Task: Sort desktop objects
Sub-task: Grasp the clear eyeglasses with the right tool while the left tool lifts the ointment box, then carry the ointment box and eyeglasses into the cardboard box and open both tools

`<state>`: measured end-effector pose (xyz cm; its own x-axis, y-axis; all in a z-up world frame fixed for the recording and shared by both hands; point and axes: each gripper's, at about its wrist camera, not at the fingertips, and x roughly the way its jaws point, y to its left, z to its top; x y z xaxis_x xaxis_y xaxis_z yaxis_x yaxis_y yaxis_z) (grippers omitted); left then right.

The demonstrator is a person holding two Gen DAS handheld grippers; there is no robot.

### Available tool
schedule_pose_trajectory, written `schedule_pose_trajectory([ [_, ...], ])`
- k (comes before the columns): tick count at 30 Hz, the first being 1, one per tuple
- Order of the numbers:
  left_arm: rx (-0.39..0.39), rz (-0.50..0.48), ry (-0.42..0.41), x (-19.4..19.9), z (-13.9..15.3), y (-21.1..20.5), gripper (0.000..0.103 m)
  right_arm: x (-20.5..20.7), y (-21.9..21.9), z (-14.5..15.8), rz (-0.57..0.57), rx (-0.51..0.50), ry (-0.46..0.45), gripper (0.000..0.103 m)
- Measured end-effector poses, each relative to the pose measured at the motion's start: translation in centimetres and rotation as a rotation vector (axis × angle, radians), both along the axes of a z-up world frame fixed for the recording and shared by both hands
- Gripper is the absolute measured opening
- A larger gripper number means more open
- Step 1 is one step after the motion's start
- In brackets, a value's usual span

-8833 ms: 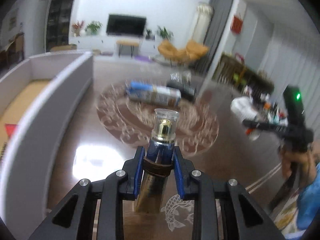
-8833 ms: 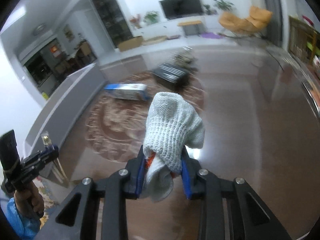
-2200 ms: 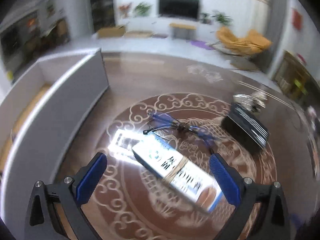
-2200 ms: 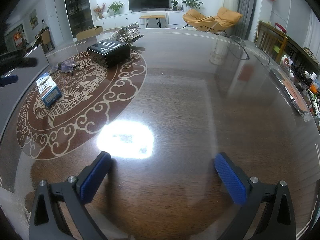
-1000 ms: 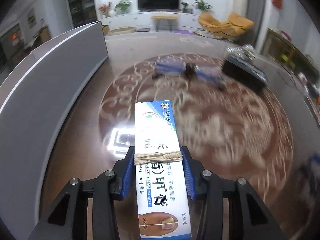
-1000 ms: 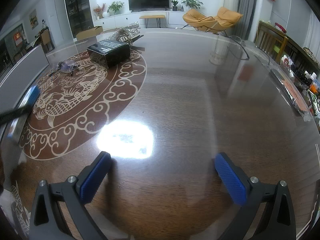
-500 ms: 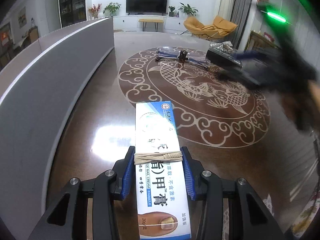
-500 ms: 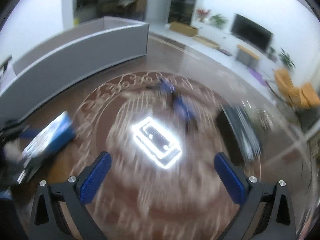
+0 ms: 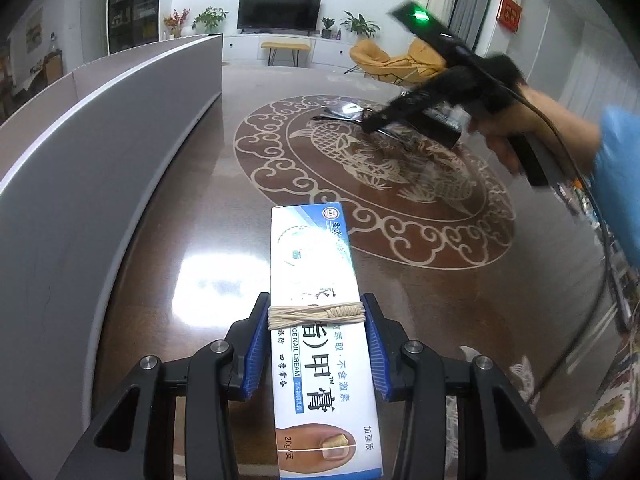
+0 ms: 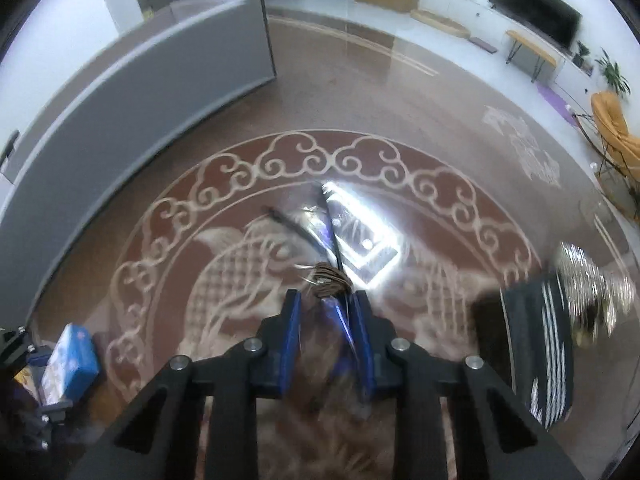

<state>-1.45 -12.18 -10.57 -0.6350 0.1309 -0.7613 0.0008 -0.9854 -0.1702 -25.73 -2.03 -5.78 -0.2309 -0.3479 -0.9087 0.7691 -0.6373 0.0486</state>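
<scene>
My left gripper [image 9: 317, 312] is shut on a white and blue toe nail cream box [image 9: 316, 300] bound with a rubber band, held above the brown table beside the grey bin wall [image 9: 100, 152]. My right gripper [image 10: 326, 306] is shut on a pair of blue-framed glasses [image 10: 320, 240] at the middle of the round fish pattern; the glasses' arms stick out ahead of the jaws. The right gripper also shows in the left wrist view [image 9: 372, 124], over the glasses [image 9: 340, 114]. The cream box shows at the lower left of the right wrist view [image 10: 68, 364].
A long grey bin [image 10: 132, 92] runs along the table's left side. A black box [image 10: 536, 344] with a shiny silver item [image 10: 588, 280] lies at the right of the pattern. The table edge [image 9: 568, 364] is at the right.
My right gripper has come down onto the glasses and closed on them. My left gripper still holds the cream box and has shifted slightly back and left.
</scene>
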Motion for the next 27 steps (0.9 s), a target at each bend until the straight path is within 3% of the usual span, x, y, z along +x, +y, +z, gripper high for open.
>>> schedule_pose_trajectory([
  [7, 0.035, -0.008, 0.057, 3.1, 2.0, 0.5, 0.044, 8.4, 8.0, 1.6, -0.154, -0.188, -0.057, 0.026],
  [11, 0.089, -0.002, 0.079, 4.4, 4.1, -0.1, 0.044, 11.9, 9.3, 1.8, -0.19, -0.223, -0.075, 0.026],
  [13, 0.132, 0.01, 0.1, 5.3, 6.0, -1.4, 0.044, 13.2, 8.8, 3.4, -0.185, -0.256, -0.073, 0.026],
  [17, 0.156, 0.062, 0.169, 6.9, 10.5, -6.0, 0.044, 14.3, 3.6, 7.8, -0.116, -0.337, -0.036, 0.026],
  [21, 0.059, 0.178, 0.222, 8.0, 14.0, -13.4, 0.044, 15.9, -5.5, 12.6, 0.01, -0.446, -0.036, 0.026],
  [24, -0.014, 0.276, 0.181, 7.5, 14.0, -19.3, 0.044, 18.0, -13.2, 14.4, 0.112, -0.477, -0.047, 0.026],
  [27, -0.033, 0.356, 0.081, 6.1, 12.1, -25.0, 0.044, 19.4, -19.5, 13.1, 0.167, -0.443, -0.077, 0.026],
])
